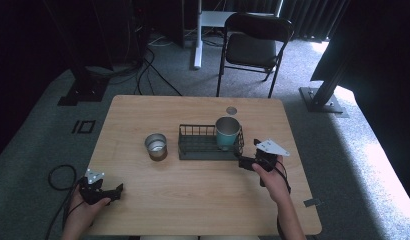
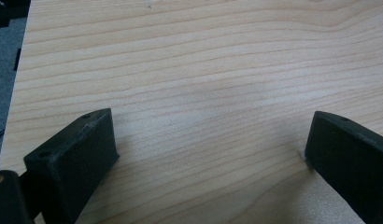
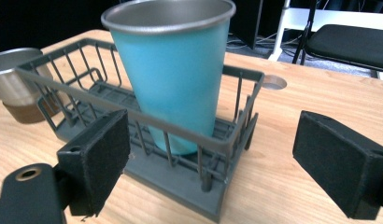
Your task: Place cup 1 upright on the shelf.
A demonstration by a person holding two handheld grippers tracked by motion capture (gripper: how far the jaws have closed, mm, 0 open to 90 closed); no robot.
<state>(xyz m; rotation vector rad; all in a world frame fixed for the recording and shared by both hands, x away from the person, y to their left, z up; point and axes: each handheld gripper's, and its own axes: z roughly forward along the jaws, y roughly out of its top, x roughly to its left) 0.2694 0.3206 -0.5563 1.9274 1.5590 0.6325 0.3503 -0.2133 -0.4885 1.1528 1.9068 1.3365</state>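
- Right gripper (image 1: 247,161): held just beside the near right corner of the wire basket (image 1: 193,148), pointing at it. Fingers (image 3: 98,156) spread wide apart, holding nothing.
- Left gripper (image 1: 113,192): near left part of the bench (image 1: 143,210), well apart from every object. Fingers (image 2: 75,156) wide apart over bare wood, holding nothing.
- Teal cup (image 1: 227,132): stands upright inside the basket, at its right end, mouth up.
- Steel cup (image 1: 156,146): stands upright on the bench, just left of the basket, outside it.
- Risk, basket wires: in the right gripper view the cup wall (image 3: 178,79) rises behind the basket rim. Fingers advanced low would likely strike or straddle the wires instead of the cup, and closing there could drag the whole basket.
- Risk, taper: the teal cup narrows toward its base. A grip placed low on the smooth wall may let the cup slide out; a grip set off-centre near the rim could tip it against the basket side.
- Risk, basket shift: the basket appears light. A sideways push from the right could slide it left into the steel cup and knock that cup over.
- Risk, unsupported basket: the left gripper is too far off to steady the basket if it moves.
- Count: grippers, two. Cups, two (one teal, one steel). Wire baskets, one. Round hole in the bench (image 1: 231,110) beyond the basket, one. Folding chair (image 1: 253,47) beyond the far edge, one.
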